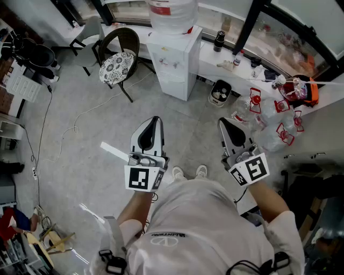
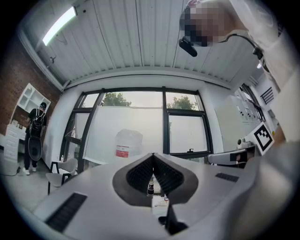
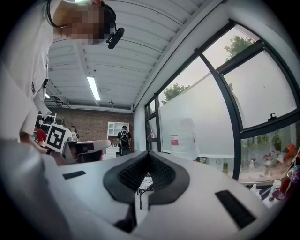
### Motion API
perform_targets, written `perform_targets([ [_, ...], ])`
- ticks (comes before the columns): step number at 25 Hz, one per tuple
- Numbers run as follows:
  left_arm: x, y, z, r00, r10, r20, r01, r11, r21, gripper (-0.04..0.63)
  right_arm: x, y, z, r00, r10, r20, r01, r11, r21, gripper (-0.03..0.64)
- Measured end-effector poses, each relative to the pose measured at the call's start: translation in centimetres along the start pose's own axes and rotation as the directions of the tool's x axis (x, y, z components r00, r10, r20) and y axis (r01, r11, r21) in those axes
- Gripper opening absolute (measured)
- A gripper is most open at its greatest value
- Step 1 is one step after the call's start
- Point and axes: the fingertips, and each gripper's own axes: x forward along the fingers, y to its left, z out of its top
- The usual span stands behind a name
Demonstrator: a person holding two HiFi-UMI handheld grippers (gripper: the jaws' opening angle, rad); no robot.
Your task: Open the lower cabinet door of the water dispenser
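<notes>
The white water dispenser [image 1: 174,64] stands against the window ledge, well ahead of me, with a large clear bottle [image 1: 171,13] on top. Its lower cabinet door [image 1: 172,86] looks closed. My left gripper [image 1: 152,120] and right gripper [image 1: 222,122] are held side by side over the floor, far short of the dispenser, both shut with nothing between the jaws. In the left gripper view the jaws meet at the left gripper's tip [image 2: 153,155], with the bottle [image 2: 128,144] in the distance. In the right gripper view the right gripper [image 3: 149,153] is likewise shut, and the bottle [image 3: 183,138] stands beyond it.
A wicker chair with a patterned cushion [image 1: 115,64] stands left of the dispenser. A small bin [image 1: 219,92] sits to its right, and several empty water jugs with red handles [image 1: 269,121] lie further right. A cable [image 1: 80,115] trails over the floor. A person [image 2: 35,136] stands in the background.
</notes>
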Motion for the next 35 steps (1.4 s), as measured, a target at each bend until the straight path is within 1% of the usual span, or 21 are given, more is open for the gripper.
perform_targets([
  [9,-0.8,2.1,0.0,0.999,-0.038,0.012,0.038,0.999,-0.010,0.005,2.1,2.7,-0.6,1.000,0.023,0.000,-0.023,1.000,0.011,0.015],
  [15,-0.8,3.1,-0.7,0.999,-0.043,0.002,0.043,0.999,-0.019,0.005,3.5,3.2,-1.3,0.999,0.037,-0.018,-0.037,0.999,0.004,0.015],
  [20,1.1,3.0,-1.5,0.999,-0.050,-0.003,0.050,0.998,-0.025,0.005,5.1,1.1,-0.9,0.999,0.037,-0.005,-0.037,0.999,-0.004,0.015],
  [24,3.2,2.9,-2.4,0.999,-0.052,-0.009,0.052,0.998,-0.024,0.005,6.6,-0.9,-1.2,0.999,0.053,-0.001,-0.053,0.999,-0.005,0.017],
  [28,6.4,3.2,-3.2,0.999,-0.032,-0.015,0.032,0.999,-0.021,0.005,8.5,-3.6,-2.0,0.997,0.077,-0.012,-0.077,0.997,0.013,0.017],
  [32,10.6,3.6,-4.2,1.000,-0.007,-0.024,0.007,1.000,-0.020,0.005,10.6,-7.0,-2.5,0.995,0.100,-0.023,-0.100,0.995,0.010,0.016],
  [35,13.5,3.9,-5.2,1.000,0.008,-0.019,-0.008,1.000,0.002,0.005,12.1,-9.7,-3.5,0.993,0.116,-0.032,-0.116,0.993,0.007,0.017],
])
